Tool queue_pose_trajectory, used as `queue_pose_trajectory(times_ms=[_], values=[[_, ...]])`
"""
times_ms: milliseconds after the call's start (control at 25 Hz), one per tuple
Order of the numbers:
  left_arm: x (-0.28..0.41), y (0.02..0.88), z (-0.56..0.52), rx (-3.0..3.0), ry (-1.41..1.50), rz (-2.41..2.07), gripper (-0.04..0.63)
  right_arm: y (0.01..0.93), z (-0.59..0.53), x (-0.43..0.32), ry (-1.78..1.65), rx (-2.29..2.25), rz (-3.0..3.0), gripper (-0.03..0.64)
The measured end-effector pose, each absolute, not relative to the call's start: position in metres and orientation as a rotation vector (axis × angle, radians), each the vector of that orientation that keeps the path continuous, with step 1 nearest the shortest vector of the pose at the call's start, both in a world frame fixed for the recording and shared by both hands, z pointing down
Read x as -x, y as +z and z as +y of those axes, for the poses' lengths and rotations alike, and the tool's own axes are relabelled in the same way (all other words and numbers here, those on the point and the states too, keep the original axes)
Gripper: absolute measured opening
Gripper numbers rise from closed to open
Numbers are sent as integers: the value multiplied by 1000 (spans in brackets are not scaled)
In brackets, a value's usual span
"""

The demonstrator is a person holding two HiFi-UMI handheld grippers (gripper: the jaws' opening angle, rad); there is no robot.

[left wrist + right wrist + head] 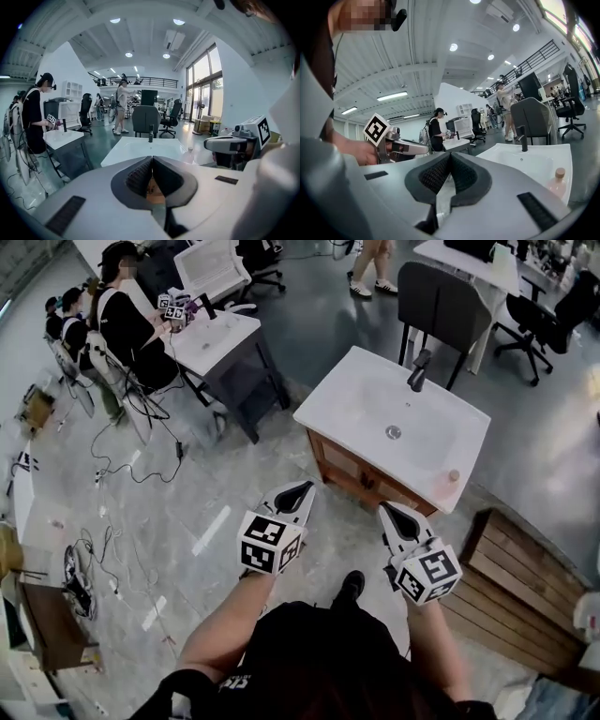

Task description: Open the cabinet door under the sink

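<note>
- Head view: the white sink (328, 407) stands ahead of the person, with its faucet (418, 369) at the far rim. The wooden cabinet (322, 452) sits directly beneath the sink. The cabinet door (356, 474) on its near face looks shut, and any handle is too small to make out.
- Head view: the left gripper (302, 489) and the right gripper (388, 510) hover just short of the sink's near edge. Both are clear of the cabinet and touch nothing. A small bottle (454, 476) stands on the sink's near right corner.
- Left gripper view: the left gripper's (151, 161) jaws are pressed together with nothing held. The sink lies beyond the tips, and the right gripper shows to the right of the sink.
- Right gripper view: the right gripper's (450, 159) jaws are likewise pressed together and empty. The sink lies ahead and to the right, with the bottle on its near corner. The left gripper shows to the left of the sink.
- Step in hand, as a judgement: this is the approach, and the door is not yet touched.
- Next move, as a judgement: one gripper should drop below the sink's rim to the door's free edge or handle. Its jaws should spread to take the handle, or the closed tip should hook the edge. The door is then drawn away from the sink.
</note>
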State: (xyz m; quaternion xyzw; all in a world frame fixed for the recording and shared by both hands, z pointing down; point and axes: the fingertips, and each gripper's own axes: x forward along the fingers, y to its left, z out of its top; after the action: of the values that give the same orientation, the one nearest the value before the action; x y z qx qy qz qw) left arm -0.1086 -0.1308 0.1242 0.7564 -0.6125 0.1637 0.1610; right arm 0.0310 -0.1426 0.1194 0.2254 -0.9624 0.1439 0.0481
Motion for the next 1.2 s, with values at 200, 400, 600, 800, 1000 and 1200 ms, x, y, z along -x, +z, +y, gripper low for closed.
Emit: queue_pose_trajectory(times_ms=[200, 400, 600, 800, 1000, 1200], values=[[85, 138, -176, -2234, 515, -1637, 18, 134, -173, -55, 486, -817, -2882, 14], [69, 144, -211, -2343, 538, -1521, 18, 140, -192, -59, 494, -933, -2822, 14], [73, 159, -244, -2428, 533, -1368, 18, 144, -215, -38, 501, -1053, -2758, 14], [97, 181, -262, -2481, 528, -1233, 18, 160, -222, 0, 521, -1138, -2673, 14], [115, 210, -264, -2535, 576, -1072, 18, 178, -217, 30, 574, -1257, -2589, 14], [118, 230, -272, -2514, 578, -1027, 18, 194, -216, 47, 613, -1255, -2577, 14]])
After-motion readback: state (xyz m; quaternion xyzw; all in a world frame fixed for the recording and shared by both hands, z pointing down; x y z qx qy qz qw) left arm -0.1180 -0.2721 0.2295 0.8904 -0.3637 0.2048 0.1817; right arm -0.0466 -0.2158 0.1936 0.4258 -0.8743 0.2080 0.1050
